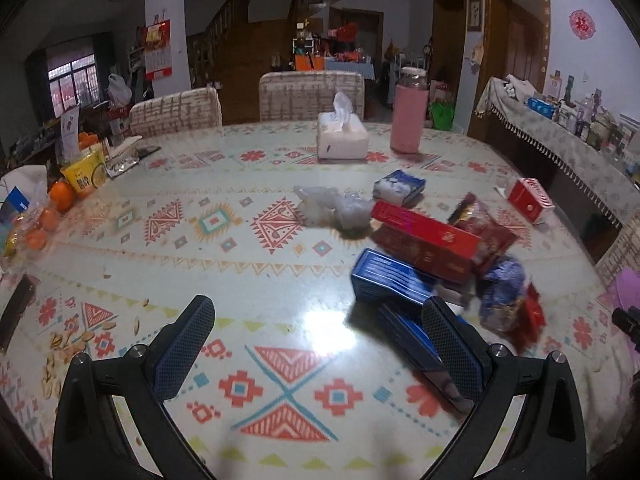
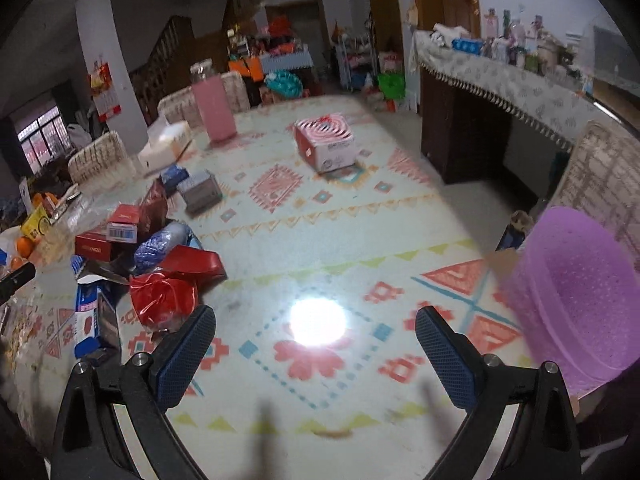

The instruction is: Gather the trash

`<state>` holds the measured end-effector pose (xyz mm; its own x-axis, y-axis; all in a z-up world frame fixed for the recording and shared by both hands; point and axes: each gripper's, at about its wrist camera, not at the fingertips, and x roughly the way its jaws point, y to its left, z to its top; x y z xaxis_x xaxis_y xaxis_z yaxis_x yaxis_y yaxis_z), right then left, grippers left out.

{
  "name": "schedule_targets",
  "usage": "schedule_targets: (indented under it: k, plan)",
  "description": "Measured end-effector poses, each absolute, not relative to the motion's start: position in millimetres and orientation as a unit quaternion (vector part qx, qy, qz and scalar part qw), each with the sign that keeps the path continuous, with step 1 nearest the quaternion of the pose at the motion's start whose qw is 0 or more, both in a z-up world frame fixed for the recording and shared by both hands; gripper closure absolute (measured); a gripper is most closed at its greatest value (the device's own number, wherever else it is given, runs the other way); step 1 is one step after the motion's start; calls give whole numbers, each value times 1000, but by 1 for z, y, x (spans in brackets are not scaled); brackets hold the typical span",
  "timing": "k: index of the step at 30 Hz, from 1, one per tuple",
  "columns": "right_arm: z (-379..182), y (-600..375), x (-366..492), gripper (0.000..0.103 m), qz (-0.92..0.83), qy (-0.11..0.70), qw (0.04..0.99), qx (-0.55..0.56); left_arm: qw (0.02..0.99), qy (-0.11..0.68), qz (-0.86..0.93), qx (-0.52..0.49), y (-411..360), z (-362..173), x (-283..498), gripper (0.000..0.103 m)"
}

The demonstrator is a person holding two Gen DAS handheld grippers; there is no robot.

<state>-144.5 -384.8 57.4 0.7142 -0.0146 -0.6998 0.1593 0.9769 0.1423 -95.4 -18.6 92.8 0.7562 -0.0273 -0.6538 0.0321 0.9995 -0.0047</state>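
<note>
A heap of empty cartons and wrappers lies on the patterned vinyl-covered dining table (image 1: 280,264), between 2 hand-held grippers hovering just above its near edge. The left gripper (image 1: 320,344) has its blue-padded fingers (image 1: 186,344) spread wide and empty; the nearest piece of trash, a long blue cardboard box (image 1: 390,280), lies ahead and to its right, its long axis running diagonally from far left toward the right finger, which overlaps its near end in this view. Behind it rests a long red cardboard carton (image 1: 426,234), angled much the same way, with a crumpled clear plastic bag (image 1: 332,206) farther back.

The right gripper (image 2: 316,350), likewise parted and holding nothing, points across bare tabletop; the pile, fronted by a crumpled shiny red foil wrapper (image 2: 164,298), sits off to its left, while a translucent purple plastic basket (image 2: 580,300) stands close on its right at the table's edge. The left gripper looks nearer the blue box, and would probably need to shift right to straddle it.
</note>
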Motion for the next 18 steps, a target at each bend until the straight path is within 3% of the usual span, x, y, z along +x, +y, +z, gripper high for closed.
schedule_targets:
  k: [11,18]
  plan:
    - [92,-469,-243,1,-163,312,930,100,940,335,-55,21,-71,107,-117,0]
    - [75,-499,-267,0,-166,323,924,120,936,350,-46,14,-87,103,-118,0]
